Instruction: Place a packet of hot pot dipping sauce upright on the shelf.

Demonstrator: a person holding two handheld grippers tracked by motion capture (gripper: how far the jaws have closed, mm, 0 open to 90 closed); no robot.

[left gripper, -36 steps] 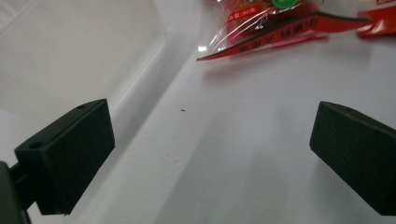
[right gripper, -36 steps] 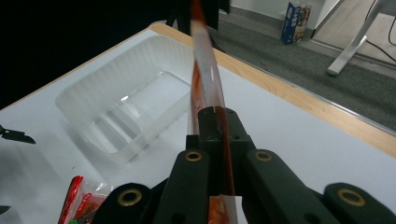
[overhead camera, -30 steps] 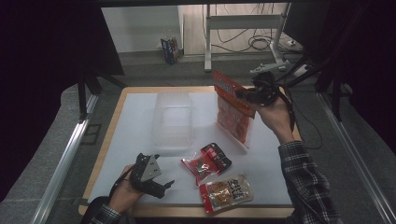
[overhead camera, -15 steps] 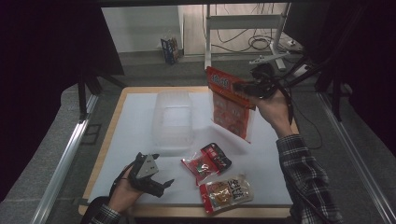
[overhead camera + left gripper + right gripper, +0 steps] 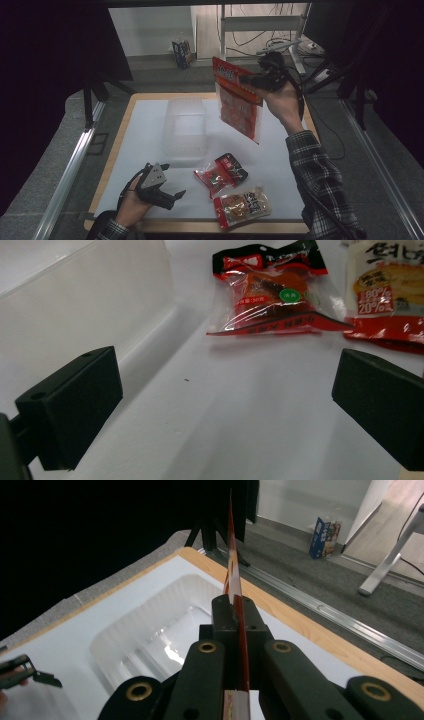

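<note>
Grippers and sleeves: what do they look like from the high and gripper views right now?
Both are black two-jaw tools. The left gripper carries a grey three-cornered plate on top; its jaws are blocky black pads. The right gripper has black links with brass-coloured rings at the joints, and a black cable trails from it. Both forearms wear plaid sleeves.

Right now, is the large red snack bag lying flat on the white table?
No, the large red snack bag hangs in the air above the white table, clamped at its top edge by the right gripper.
</note>
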